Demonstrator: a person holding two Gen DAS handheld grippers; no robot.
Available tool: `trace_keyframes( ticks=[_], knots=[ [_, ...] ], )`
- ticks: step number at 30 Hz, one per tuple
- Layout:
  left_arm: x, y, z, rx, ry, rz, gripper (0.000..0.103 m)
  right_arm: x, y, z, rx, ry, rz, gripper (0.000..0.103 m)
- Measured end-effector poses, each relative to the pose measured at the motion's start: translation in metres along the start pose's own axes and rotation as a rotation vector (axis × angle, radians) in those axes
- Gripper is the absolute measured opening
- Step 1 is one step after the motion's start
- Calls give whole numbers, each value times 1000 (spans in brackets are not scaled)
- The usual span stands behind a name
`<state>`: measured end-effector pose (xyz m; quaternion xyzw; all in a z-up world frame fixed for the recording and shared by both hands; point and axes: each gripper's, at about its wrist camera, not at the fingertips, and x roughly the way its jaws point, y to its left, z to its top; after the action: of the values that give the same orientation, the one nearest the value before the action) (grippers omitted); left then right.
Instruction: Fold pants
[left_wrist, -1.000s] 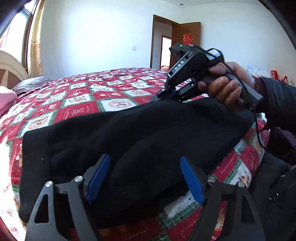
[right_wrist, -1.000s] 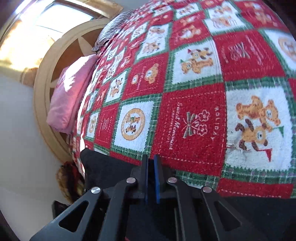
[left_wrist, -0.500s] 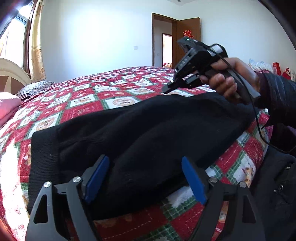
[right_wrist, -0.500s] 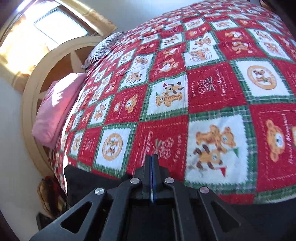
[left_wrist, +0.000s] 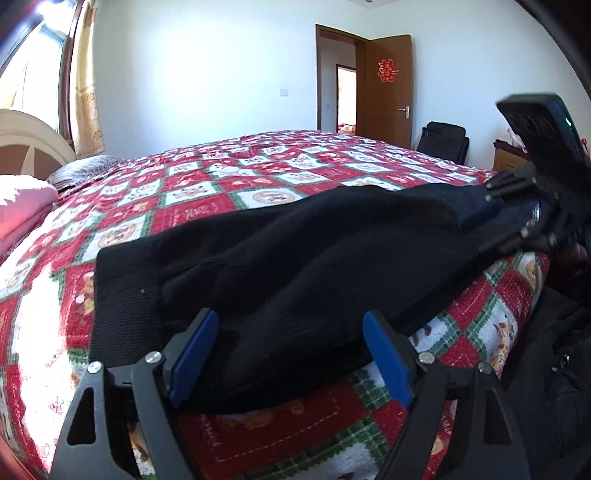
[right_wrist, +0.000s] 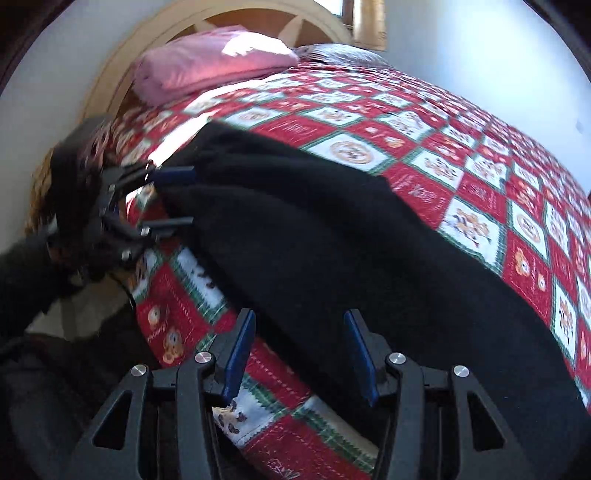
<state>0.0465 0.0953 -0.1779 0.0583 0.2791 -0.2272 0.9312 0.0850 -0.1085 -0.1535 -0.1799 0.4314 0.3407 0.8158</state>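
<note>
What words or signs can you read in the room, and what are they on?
"囍": red paper sign on the brown door.
Bedspread: white writing on its red squares, too small and blurred to read.
No other text shows.

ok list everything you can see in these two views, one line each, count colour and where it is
black knit pants: one, black, lying lengthwise near the bed's close edge
red, white and green patchwork bedspread: one, covering the bed
pink folded pillow: one, pink, at the head of the bed
cream arched wooden headboard: one, cream, behind the pillow
brown wooden door: one, brown, open, far wall, red paper ornament on it
black bag: one, black, on the floor beside the door
left tool: one, black with blue pads, jaws open, astride the pants' near edge
right tool: one, black with blue pads, jaws opening, over the pants' other end, not pressing on the cloth
</note>
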Motion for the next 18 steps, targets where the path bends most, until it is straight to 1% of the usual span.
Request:
trace_keyframes(
  ticks=[2,4,5,6,7,9,11,14,18],
  knots=[
    [0,2,-3,-5,0,-5,84,8,10,-2,-29,7,-2,52],
    [0,4,-4,-7,-4,-10,84,15,18,-3,-61,13,-24,51],
    [0,4,-5,-7,-6,-12,84,19,22,-3,-81,16,-56,42],
    [0,4,-5,-7,-7,-13,84,23,23,-2,-92,18,-83,28],
    [-1,4,-5,-7,-8,-16,84,25,23,-2,-94,13,-106,23],
    [-1,5,-6,-7,-9,-22,84,23,24,-1,-91,6,-97,5],
    [-3,6,-6,-9,-8,-30,84,17,29,-1,-105,-6,-108,3],
    [-7,8,-6,-10,-3,-50,84,9,42,-7,-158,-4,-126,3],
    [-13,14,-8,-22,2,-104,84,22,45,-18,-174,32,-153,3]
  ],
)
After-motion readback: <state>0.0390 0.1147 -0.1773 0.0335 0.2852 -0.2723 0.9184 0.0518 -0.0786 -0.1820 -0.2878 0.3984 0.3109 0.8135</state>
